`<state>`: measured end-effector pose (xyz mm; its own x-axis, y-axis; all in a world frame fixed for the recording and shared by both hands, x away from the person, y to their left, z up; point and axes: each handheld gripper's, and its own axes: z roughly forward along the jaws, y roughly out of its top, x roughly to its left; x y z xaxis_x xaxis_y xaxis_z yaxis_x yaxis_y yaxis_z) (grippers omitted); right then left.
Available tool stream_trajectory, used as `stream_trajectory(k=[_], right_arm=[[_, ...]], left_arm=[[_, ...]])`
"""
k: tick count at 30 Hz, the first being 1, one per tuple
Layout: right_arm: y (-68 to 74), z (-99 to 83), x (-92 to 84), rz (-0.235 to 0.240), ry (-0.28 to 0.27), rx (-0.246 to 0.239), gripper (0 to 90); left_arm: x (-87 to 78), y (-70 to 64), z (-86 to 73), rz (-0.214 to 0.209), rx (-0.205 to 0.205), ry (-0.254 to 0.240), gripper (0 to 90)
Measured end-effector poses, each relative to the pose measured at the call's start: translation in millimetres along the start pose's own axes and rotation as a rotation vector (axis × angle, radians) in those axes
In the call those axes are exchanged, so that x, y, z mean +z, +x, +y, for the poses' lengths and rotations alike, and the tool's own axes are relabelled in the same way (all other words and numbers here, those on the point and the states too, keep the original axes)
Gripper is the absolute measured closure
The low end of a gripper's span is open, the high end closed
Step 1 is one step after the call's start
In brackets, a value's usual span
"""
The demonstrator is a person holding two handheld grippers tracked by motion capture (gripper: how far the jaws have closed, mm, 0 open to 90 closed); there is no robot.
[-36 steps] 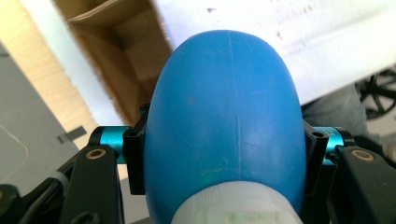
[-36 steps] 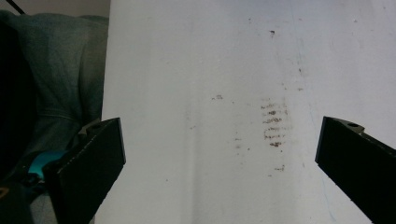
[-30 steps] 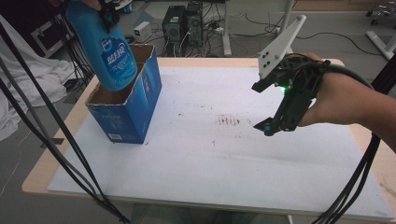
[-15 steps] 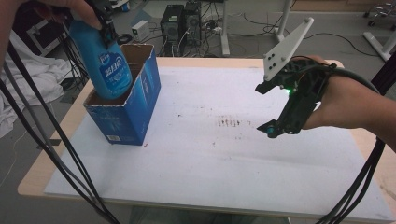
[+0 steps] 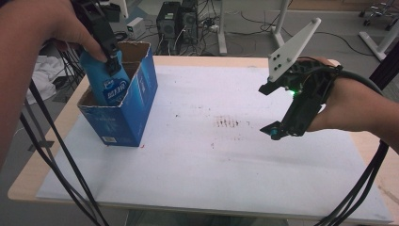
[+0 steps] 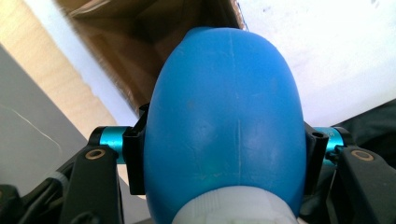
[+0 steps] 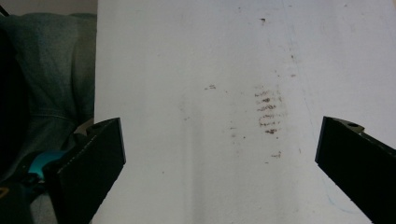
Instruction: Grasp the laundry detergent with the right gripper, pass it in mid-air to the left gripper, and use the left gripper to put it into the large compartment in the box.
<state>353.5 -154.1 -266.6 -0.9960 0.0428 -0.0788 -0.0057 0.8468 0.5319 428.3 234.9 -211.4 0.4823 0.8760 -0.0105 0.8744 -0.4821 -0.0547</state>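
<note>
A wide wooden table topped w/ a white sheet (image 5: pixel 202 155) carries the scene, its surface marked by a patch of brownish smudges (image 5: pixel 227 123) near the middle. At the table's left end stands an open-topped blue cardboard box (image 5: pixel 123 115), upright, its torn brown flaps spread. Partly sunk into that box is a rounded blue plastic bottle w/ a white printed label (image 5: pixel 110 84), its lower body below the rim and its upper part above it, leaning slightly toward the box's left wall. The left gripper (image 5: pixel 112 60) (black, held from above by the person's left hand (image 5: pixel 47 28)) is clamped on the bottle's upper part; in the left gripper view both black jaws press the sides of the bottle (image 6: pixel 224 121) just above its white cap, w/ the box's brown inside visible beyond. Over the table's right half, well apart from the box, the right hand (image 5: pixel 348 108) holds the right gripper (image 5: pixel 275 110) above the sheet, a grey three-cornered plate (image 5: pixel 291 47) on top. Its jaws stand wide apart w/ nothing between them; the right gripper view looks past them at bare sheet and the smudges (image 7: pixel 267 112). Black cables (image 5: pixel 56 160) trail off both front corners.
</note>
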Motion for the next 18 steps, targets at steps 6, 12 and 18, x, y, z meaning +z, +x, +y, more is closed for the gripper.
stream_trajectory(k=[6,12,18], right_arm=[[-0.3,0.5,0.9,0.001,0.008,0.001,0.7],[-0.1,0.1,3.2,0.001,0.018,0.006,0.7],[0.8,1.5,5.1,0.002,0.018,0.001,0.6]], left_arm=[[24.7,-1.7,2.6,0.015,0.138,0.009,38.3],[43.0,-1.2,3.5,0.04,0.285,0.013,38.2],[55.3,-2.0,3.0,0.048,0.342,0.006,38.1]])
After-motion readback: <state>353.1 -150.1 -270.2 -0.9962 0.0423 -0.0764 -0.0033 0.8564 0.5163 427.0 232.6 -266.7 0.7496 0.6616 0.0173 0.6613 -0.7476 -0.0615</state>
